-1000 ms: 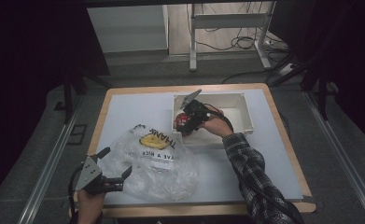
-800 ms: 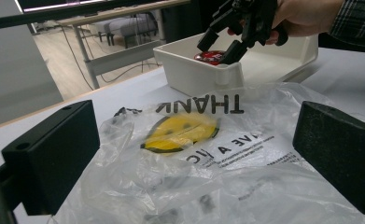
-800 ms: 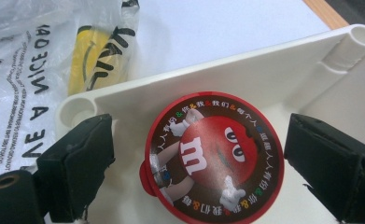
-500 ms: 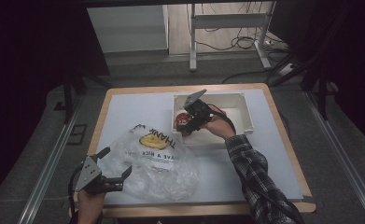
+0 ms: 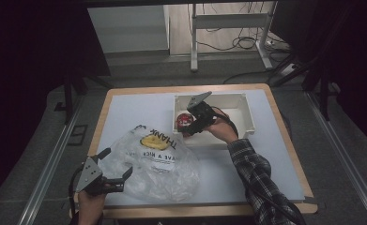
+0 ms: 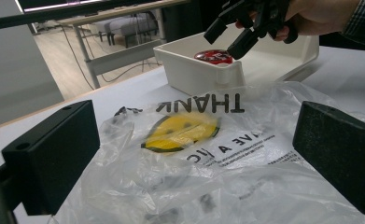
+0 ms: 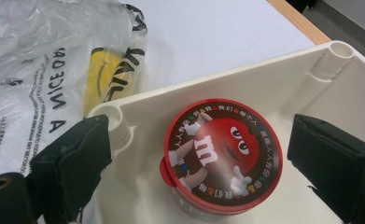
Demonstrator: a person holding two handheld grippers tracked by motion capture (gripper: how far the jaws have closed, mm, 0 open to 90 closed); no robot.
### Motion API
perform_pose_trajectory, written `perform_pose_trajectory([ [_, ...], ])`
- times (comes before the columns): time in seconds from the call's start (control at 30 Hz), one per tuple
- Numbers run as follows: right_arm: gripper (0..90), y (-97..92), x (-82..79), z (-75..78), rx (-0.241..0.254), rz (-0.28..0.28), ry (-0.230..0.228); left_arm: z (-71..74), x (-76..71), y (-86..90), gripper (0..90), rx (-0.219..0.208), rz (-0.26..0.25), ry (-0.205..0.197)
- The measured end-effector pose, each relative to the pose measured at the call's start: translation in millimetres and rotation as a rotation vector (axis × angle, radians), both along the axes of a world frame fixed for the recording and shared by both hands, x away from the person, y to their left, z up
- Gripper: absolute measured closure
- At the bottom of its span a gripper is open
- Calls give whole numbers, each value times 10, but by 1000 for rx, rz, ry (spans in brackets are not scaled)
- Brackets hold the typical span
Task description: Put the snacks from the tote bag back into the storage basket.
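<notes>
Your desk (image 5: 139,112) is white, wood-edged, in a dark room. Beside the tray (image 5: 247,117), your right hand-held gripper (image 5: 189,127) has just been opening, spread over the can (image 5: 183,121); left hand-held gripper (image 5: 113,164) spread at the bag (image 5: 157,164).

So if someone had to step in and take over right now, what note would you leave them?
Left gripper: open, jaws at the near edge of the plastic bag, nothing held.
Right gripper: open, jaws just been opening, either side of the red-lidded candy tub without pressing it.
Tub stands upright in a corner of the white bin; bag lies flat on the table beside the bin.
Done: right gripper lined up over the tub.
Left, probably: grip the tub, lift it out, put it in the bag.
</notes>
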State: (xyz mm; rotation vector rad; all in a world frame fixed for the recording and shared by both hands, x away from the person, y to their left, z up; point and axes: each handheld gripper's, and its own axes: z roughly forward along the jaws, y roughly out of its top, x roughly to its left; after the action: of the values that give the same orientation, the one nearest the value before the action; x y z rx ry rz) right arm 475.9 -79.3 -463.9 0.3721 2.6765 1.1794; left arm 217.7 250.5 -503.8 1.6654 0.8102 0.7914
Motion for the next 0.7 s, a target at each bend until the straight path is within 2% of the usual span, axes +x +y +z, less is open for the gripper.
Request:
perform_pose_trajectory([
  [0.4,43,-35,-69,-16,27,-32,6,2,-3,2,5,0,-2,0],
  [0.7,42,-85,-103,-4,62,-63,-13,3,-5,3,5,0,-1,-1],
])
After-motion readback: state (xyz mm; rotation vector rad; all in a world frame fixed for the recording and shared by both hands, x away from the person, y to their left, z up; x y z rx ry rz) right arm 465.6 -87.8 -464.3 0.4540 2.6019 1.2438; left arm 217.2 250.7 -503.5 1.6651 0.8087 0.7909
